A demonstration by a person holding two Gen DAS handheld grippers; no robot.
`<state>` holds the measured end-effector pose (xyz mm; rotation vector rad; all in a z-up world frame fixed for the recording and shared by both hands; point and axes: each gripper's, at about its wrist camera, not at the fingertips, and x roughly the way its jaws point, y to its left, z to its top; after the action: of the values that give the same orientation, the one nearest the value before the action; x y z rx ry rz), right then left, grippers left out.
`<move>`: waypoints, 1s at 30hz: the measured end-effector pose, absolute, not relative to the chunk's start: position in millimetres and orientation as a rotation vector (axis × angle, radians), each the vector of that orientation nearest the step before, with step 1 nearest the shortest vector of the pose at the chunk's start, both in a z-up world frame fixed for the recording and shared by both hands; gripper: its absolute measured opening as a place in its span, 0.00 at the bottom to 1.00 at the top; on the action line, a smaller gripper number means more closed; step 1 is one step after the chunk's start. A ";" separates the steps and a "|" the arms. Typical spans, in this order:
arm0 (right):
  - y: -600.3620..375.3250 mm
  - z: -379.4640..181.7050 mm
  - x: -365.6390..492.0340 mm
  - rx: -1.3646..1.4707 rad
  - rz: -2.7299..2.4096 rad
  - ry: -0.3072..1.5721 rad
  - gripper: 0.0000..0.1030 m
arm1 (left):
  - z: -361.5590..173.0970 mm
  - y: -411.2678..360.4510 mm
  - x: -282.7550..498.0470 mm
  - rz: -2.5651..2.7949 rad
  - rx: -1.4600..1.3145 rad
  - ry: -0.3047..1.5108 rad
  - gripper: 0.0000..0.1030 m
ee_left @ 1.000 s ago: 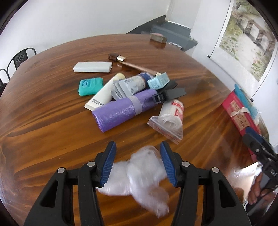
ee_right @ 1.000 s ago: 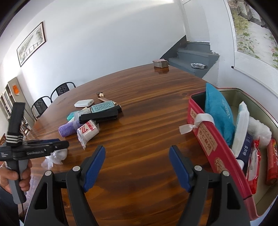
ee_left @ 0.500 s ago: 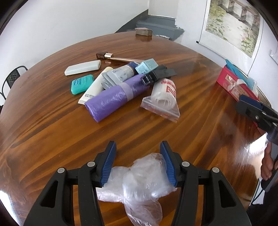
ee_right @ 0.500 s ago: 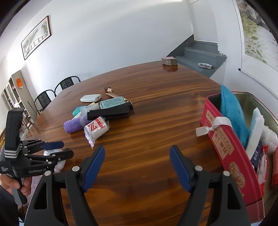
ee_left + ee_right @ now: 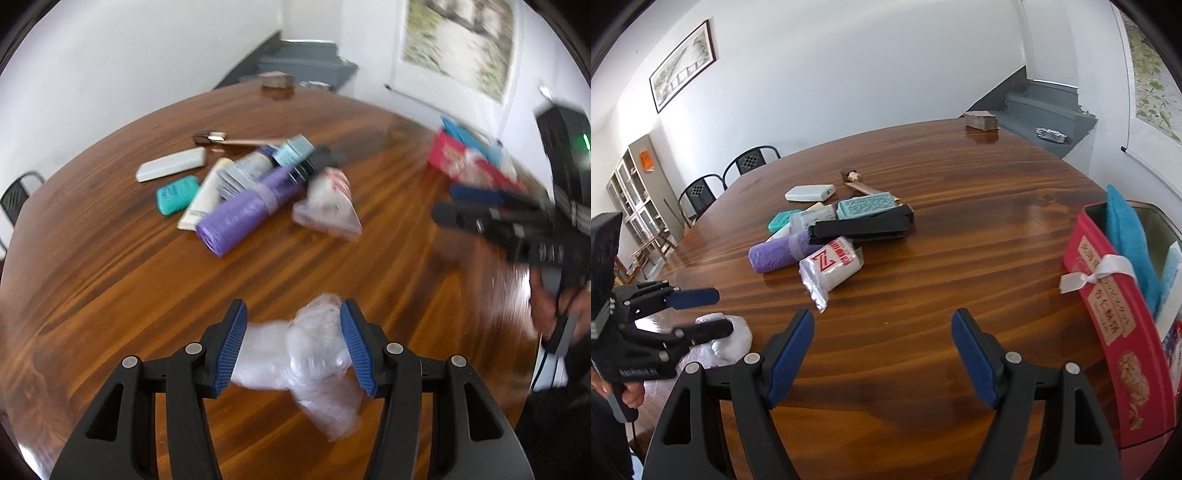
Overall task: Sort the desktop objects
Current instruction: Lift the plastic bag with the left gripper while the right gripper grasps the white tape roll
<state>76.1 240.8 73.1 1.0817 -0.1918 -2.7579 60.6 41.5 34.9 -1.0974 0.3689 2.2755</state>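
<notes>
The left hand-held gripper (image 5: 291, 347), half closed on the crumpled bag (image 5: 314, 354), has swung rightward over the counter (image 5: 110, 258), bringing the red box (image 5: 1108, 306) closer ahead. The right hand-held gripper (image 5: 882, 354) hangs wide open, empty, box just right of it; drop-off looks next.

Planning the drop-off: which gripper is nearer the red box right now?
Right. The right gripper hovers empty just beside the red box; the left gripper, holding the clear plastic bag, is farther away.
</notes>
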 end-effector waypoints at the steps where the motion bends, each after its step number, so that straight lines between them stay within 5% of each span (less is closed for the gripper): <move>1: 240.0 72.4 75.5 1.088 -2.757 -0.192 0.78 | 33.8 41.7 63.4 2.267 -1.085 0.391 0.55; 9: 227.1 70.0 70.3 1.105 -2.733 -0.188 0.78 | 16.2 46.4 76.2 2.209 -1.075 0.527 0.55; 30: 201.9 67.7 57.1 1.106 -2.657 -0.164 0.78 | 61.8 -19.7 111.5 2.329 -1.020 0.324 0.64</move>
<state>57.1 201.9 67.7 1.1058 -0.1645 -2.6570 111.5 -19.7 61.8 -1.0195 0.3237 2.3293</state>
